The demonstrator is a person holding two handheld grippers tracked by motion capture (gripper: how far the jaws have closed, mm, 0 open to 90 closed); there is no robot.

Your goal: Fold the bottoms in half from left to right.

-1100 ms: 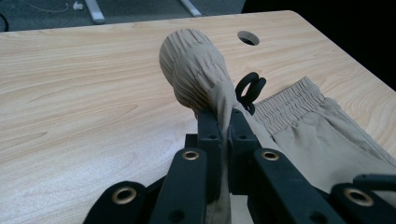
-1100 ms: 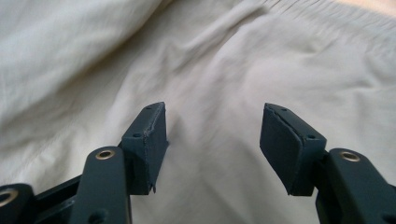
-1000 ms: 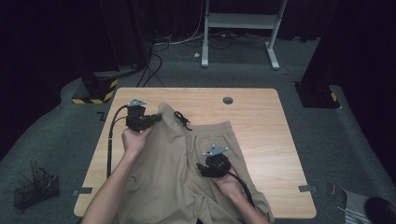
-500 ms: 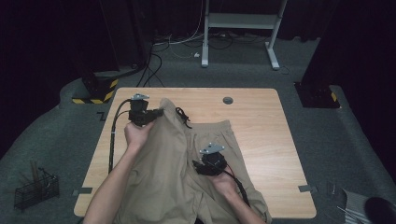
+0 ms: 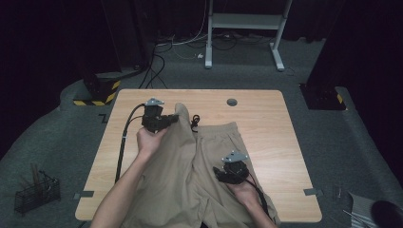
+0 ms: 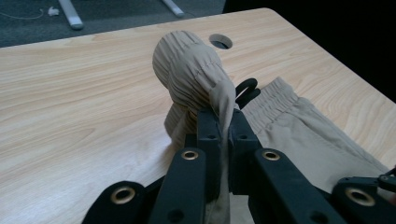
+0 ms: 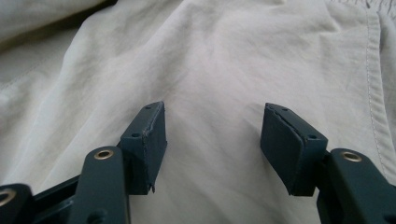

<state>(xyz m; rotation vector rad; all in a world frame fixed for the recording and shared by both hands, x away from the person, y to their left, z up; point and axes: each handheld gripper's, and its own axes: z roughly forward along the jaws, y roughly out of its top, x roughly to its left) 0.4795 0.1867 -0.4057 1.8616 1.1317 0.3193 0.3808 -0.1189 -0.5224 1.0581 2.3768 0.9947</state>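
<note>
Both tongs work one pair of khaki trousers (image 5: 190,175), which runs lengthwise from the table's (image 5: 266,118) near edge toward its far edge — waistband farthest away, legs hanging off the near side. Left gripper (image 5: 167,119), toward the far-left corner, pinches a bunched fold of waistband (image 6: 196,70) and holds it off the wood. Right gripper (image 5: 224,175) hovers spread over flat cloth near the near edge — nearer the legs, fabric directly beneath it.
</note>
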